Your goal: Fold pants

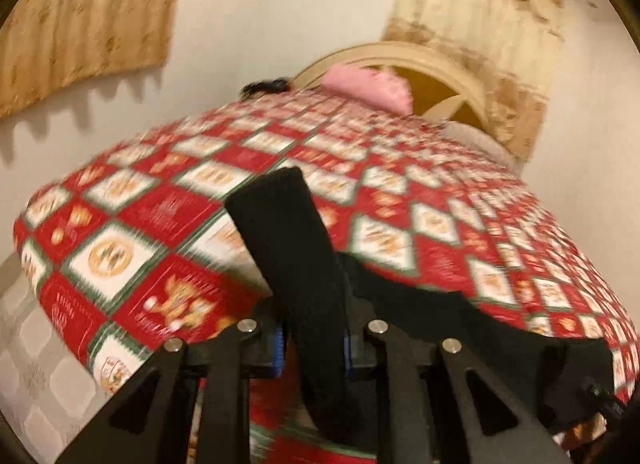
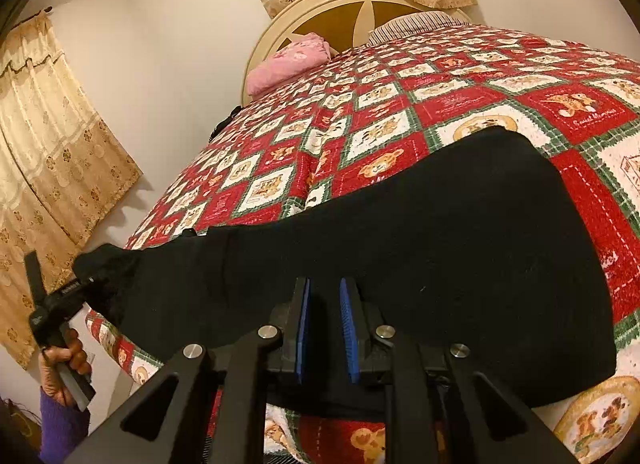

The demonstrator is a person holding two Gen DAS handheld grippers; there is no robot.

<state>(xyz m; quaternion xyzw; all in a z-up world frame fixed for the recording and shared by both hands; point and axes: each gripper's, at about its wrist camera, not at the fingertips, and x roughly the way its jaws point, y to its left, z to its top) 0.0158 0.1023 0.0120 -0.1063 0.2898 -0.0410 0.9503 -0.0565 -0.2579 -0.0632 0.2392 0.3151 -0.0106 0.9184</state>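
Black pants [image 2: 400,256] fill both my jaws, left gripper [image 1: 314,344] and right gripper [image 2: 326,328] clamped; checked quilt [image 2: 360,112] covers the bed, curtains [image 2: 52,144] behind.

both views are lit by warm, even indoor light with no glare. the curtain [image 1: 84,20] throws a soft scalloped shadow on the wall [image 1: 256,4] below it. the left wrist view is smeared by motion blur, worst across the quilt [image 1: 132,232], while the right wrist view is sharp; both bow strongly outward and go black at the rounded corners, and the black pants [image 2: 440,248] show almost no detail.
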